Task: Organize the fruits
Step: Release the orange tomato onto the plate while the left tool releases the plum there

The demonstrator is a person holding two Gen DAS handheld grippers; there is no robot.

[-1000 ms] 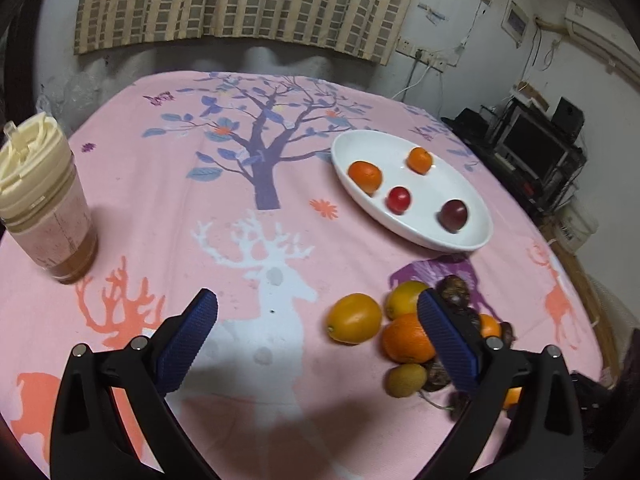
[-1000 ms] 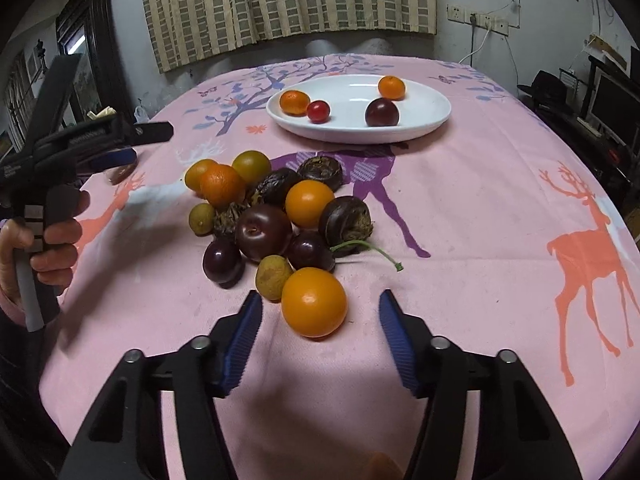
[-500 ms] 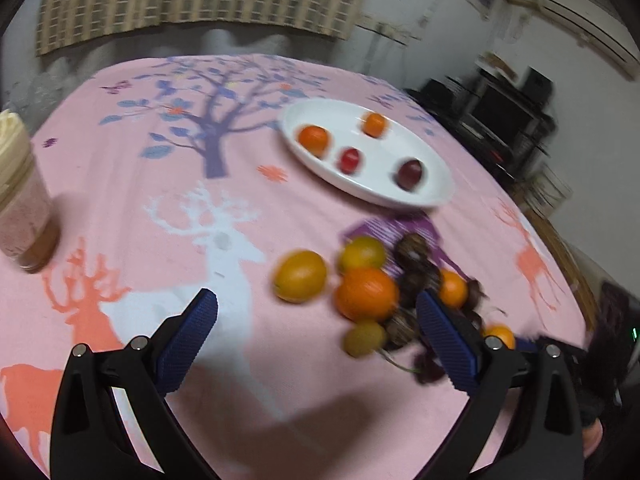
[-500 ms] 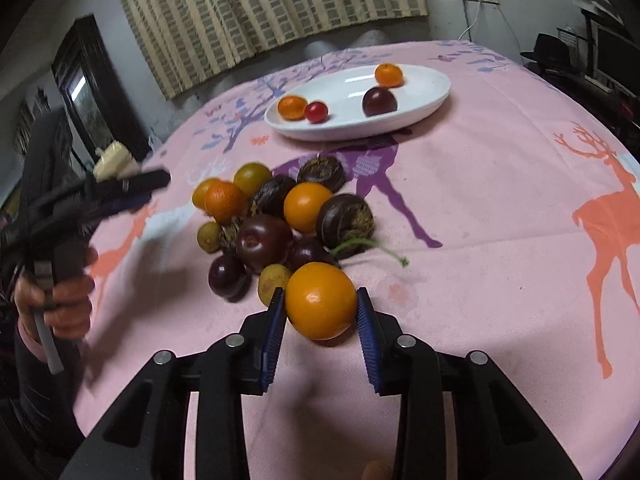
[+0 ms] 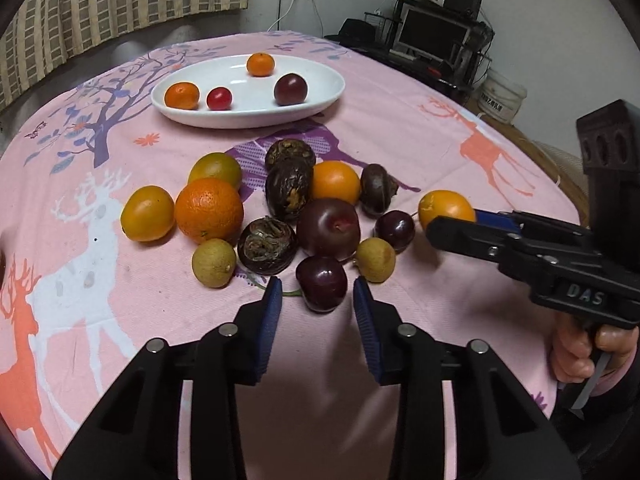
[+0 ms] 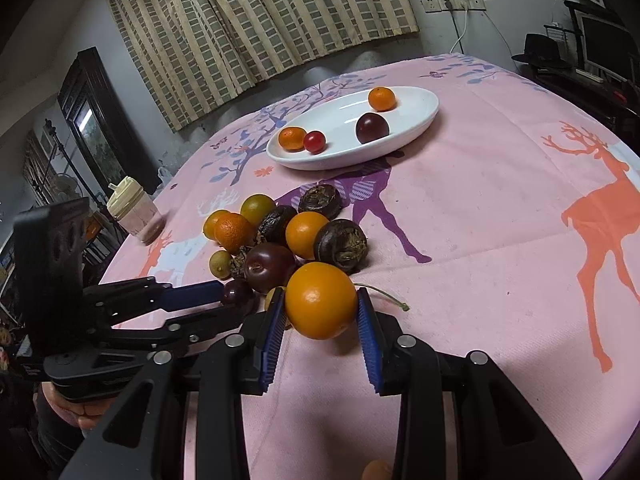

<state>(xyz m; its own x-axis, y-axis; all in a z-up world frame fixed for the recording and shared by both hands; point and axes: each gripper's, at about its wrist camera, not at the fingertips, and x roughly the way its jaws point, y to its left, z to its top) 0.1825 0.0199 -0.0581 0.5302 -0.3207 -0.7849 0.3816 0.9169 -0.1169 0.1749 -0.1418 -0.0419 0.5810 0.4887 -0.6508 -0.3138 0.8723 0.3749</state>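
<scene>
On the pink desk [image 5: 400,128] with the deer print, your fruit pile sits near the middle, in front of the white plate [image 5: 320,96]. That plate already has two small oranges, a little red fruit and a dark plum [image 5: 291,89] on it.

Your right tool [image 6: 321,307] is clamped on a big orange [image 6: 321,306] at the near edge of the pile; both blue pads press its sides in the right wrist view. From the left camera you see the same orange [image 5: 446,207] poking out past the tool's black fingers, off to the right of the pile, with your hand [image 5: 580,350] on the handle.

Your left tool [image 5: 318,298] is closing around a small dark plum [image 5: 322,283] at the front of the pile. The plum sits between the blue pads, but there's a gap on each side, so they aren't pressing on it yet. It looks to be resting on the cloth.

Just behind that plum are a bigger dark plum [image 5: 329,229], a wrinkly brown fruit [image 5: 267,245] and two small greenish-yellow ones on either side. Further left in the pile are a bright orange [image 5: 209,210] and a yellow-orange fruit [image 5: 147,213], touching each other.

A cup with a cream lid [image 6: 132,214] stands well apart from the fruit, near the far left edge of the desk in the right wrist view.
</scene>
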